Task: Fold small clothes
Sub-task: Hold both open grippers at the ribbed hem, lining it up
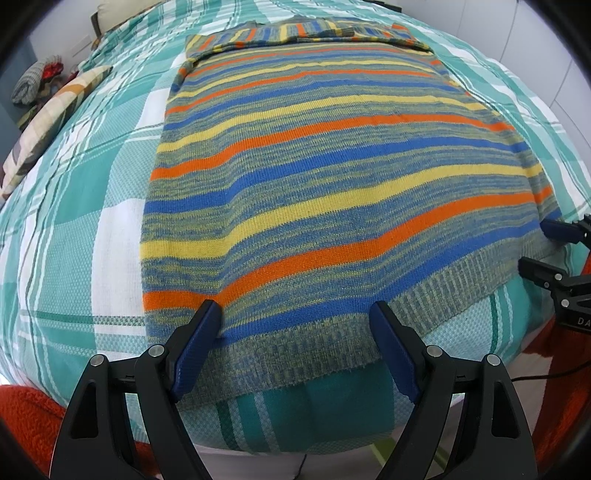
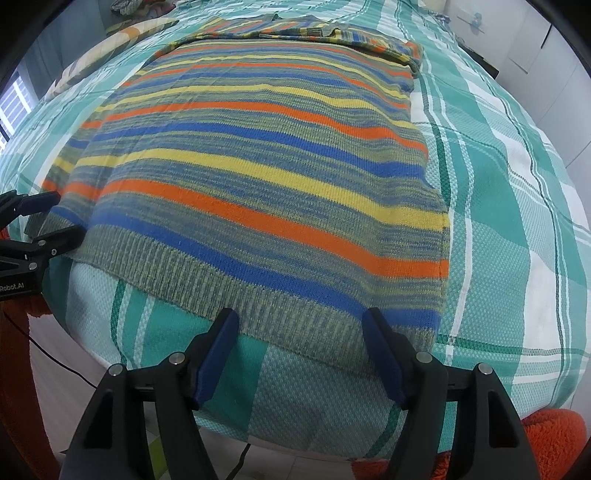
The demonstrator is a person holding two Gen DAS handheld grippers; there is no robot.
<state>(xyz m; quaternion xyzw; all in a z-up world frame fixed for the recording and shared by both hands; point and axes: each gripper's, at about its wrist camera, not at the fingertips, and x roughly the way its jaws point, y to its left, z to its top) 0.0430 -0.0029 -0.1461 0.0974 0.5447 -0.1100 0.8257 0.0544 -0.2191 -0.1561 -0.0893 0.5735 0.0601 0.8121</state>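
A knit sweater [image 1: 325,177] with blue, orange, yellow and grey-green stripes lies flat on the bed, its ribbed hem [image 1: 295,354] toward me and its sleeves [image 1: 295,33] folded across the far end. My left gripper [image 1: 295,310] stands open over the hem near its left corner, and the fabric lies flat between the blue pads [image 1: 199,332]. My right gripper [image 2: 301,319] is open too, straddling the hem [image 2: 295,314] of the sweater [image 2: 258,155] near its right corner. Each gripper shows at the edge of the other's view: the right gripper [image 1: 546,249], the left gripper [image 2: 55,219].
The bed cover [image 1: 92,229] is a teal and white plaid that drops over the near edge. A patterned pillow [image 1: 55,107] and bundled clothes [image 1: 37,77] lie at the far left. Orange fuzzy fabric [image 1: 26,417] lies below the bed. White cabinets [image 2: 535,48] stand at the far right.
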